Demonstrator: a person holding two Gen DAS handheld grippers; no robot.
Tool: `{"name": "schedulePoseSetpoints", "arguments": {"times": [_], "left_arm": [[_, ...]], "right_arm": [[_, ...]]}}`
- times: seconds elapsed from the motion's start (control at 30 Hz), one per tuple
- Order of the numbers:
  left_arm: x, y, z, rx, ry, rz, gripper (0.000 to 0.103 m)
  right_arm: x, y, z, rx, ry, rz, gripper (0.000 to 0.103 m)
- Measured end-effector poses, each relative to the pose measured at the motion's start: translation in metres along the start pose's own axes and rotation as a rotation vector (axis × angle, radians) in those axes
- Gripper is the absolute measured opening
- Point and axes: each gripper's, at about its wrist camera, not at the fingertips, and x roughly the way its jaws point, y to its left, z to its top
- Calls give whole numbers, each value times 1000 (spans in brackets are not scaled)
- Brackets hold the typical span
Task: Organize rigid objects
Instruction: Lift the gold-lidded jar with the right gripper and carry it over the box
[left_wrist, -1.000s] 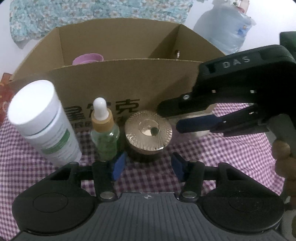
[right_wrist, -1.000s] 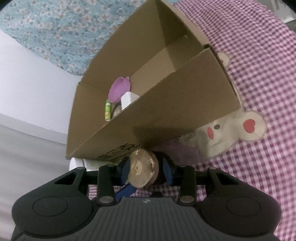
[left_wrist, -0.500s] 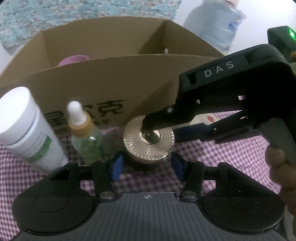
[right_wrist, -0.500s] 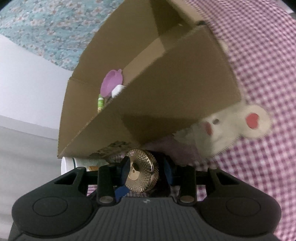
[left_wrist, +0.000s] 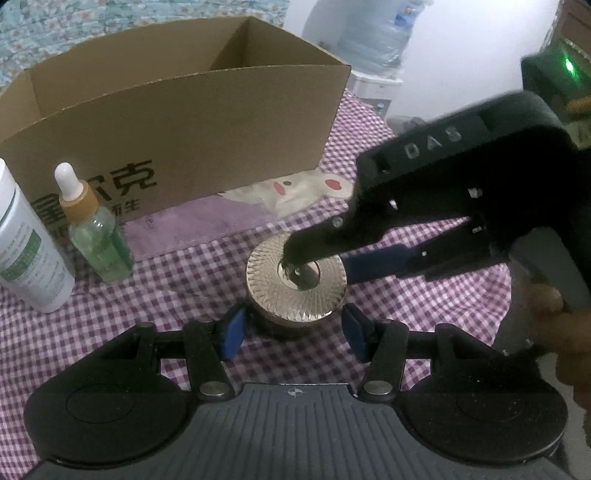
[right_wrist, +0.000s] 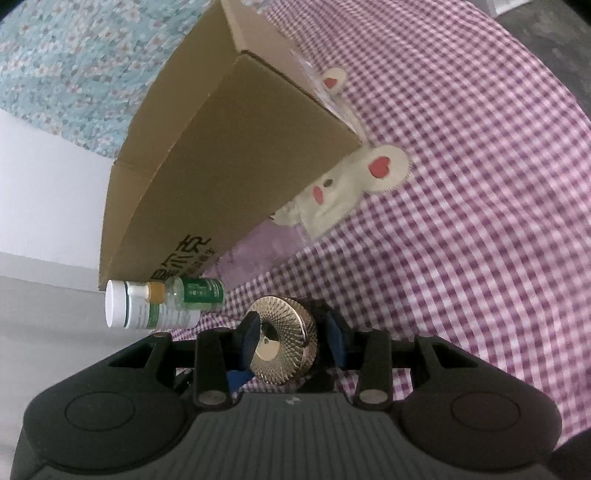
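A dark jar with a ribbed gold lid (left_wrist: 269, 291) sits between the blue pads of my left gripper (left_wrist: 293, 330), which press close on its dark body. My right gripper (left_wrist: 314, 258) reaches in from the right, with one finger on the lid's centre and the other passing behind the jar. In the right wrist view the jar (right_wrist: 284, 347) lies sideways between the pads of the right gripper (right_wrist: 291, 341), clamped lid to base. The open cardboard box (left_wrist: 184, 122) stands behind, to the left.
A white bottle (left_wrist: 26, 251) and a green dropper bottle (left_wrist: 99, 236) stand by the box's printed front. A cream rabbit patch (left_wrist: 295, 192) lies on the purple checked cloth (right_wrist: 461, 221). A water jug (left_wrist: 373, 40) stands far back. A hand (left_wrist: 554, 314) holds the right gripper.
Both grippers and the jar have moved together away from the box front, toward the right. The bottles and box have slid left in the left wrist view. Neither grip has changed.
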Motion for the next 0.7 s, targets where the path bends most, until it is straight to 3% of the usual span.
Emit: {"name": "schedulePoseSetpoints", "arguments": {"times": [0.13, 0.7], "left_arm": [[-8, 9, 1, 12, -5, 6, 59], [11, 10, 9, 23, 4, 22, 59]], "right_arm": [[-2, -2, 0, 20, -6, 10, 42], [3, -8, 0, 33, 3, 33, 48]]}}
